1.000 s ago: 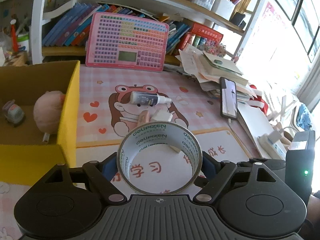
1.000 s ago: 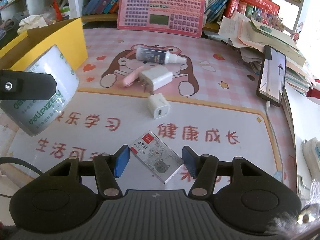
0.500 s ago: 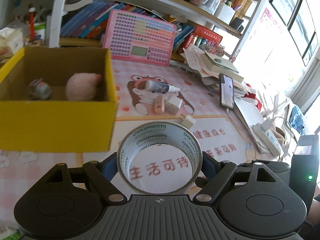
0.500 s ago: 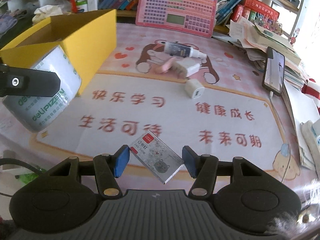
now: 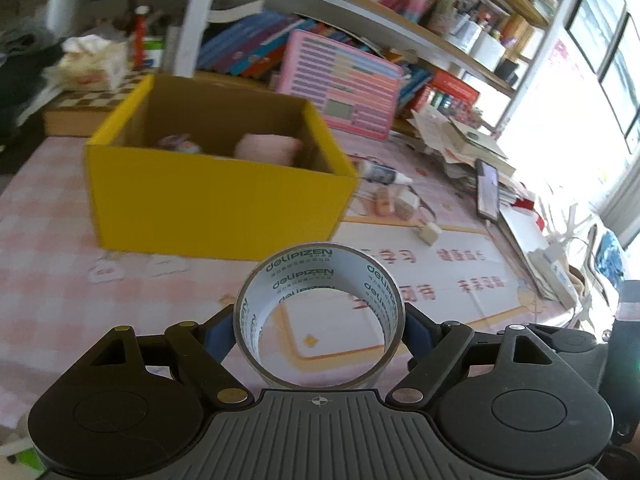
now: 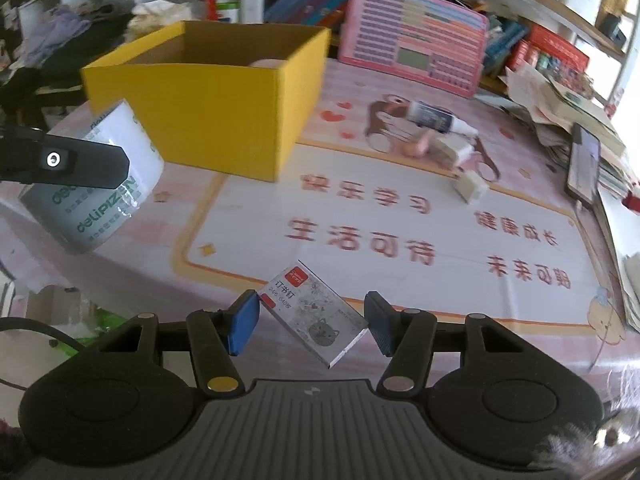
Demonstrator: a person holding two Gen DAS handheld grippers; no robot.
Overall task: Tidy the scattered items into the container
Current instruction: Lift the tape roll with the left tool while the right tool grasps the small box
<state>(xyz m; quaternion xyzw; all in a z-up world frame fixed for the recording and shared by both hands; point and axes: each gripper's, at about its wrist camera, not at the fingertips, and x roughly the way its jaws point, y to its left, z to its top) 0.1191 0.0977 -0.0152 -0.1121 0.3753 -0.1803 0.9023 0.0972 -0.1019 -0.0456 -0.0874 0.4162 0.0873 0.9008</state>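
My left gripper (image 5: 319, 330) is shut on a roll of clear tape (image 5: 320, 264), held above the mat in front of the yellow box (image 5: 216, 204). That box holds a pink plush (image 5: 266, 148) and a small toy (image 5: 178, 144). My right gripper (image 6: 312, 322) is shut on a small staples box (image 6: 316, 314), gripped by its corners and tilted. In the right wrist view the tape roll (image 6: 96, 208) and a left finger (image 6: 64, 160) hang at the left, near the yellow box (image 6: 224, 116). A small bottle (image 6: 436, 118), a pink item (image 6: 418, 146) and two white chargers (image 6: 472, 186) lie on the mat.
A pink keyboard toy (image 6: 416, 52) leans against the bookshelf behind the mat. A phone (image 6: 582, 164) and a stack of papers (image 6: 560, 108) sit at the right edge. Clothes and clutter (image 6: 60, 36) lie left of the box.
Both grippers have swept left across the mat, each keeping its load. The yellow box has come from the left edge towards the middle of both views.
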